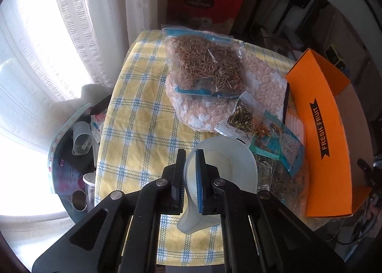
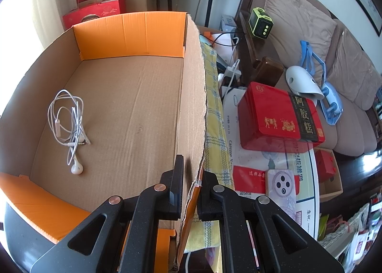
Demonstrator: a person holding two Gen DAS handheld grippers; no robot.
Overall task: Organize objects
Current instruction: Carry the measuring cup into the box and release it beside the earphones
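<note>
Left gripper (image 1: 190, 162) clamps the rim of a pale grey funnel-like cup (image 1: 220, 177), jaws nearly closed on its wall, above a yellow-blue checked tablecloth (image 1: 136, 118). At 1 o'clock lie small zip bags of dried herbs (image 1: 257, 127); farther, a large zip bag of brown dried sticks (image 1: 205, 63) on a pink fluffy cushion (image 1: 265, 82). Orange "FRESH FRUIT" box (image 1: 324, 134) stands at 3 o'clock, curtained window (image 1: 47, 46) at 9. Right gripper (image 2: 191, 170) pinches the box's cardboard side wall (image 2: 193, 106), jaws narrow. White earphones (image 2: 69, 127) lie inside at 10 o'clock. Red tin (image 2: 274, 118) and sofa (image 2: 310, 34) sit at 2 o'clock.
</note>
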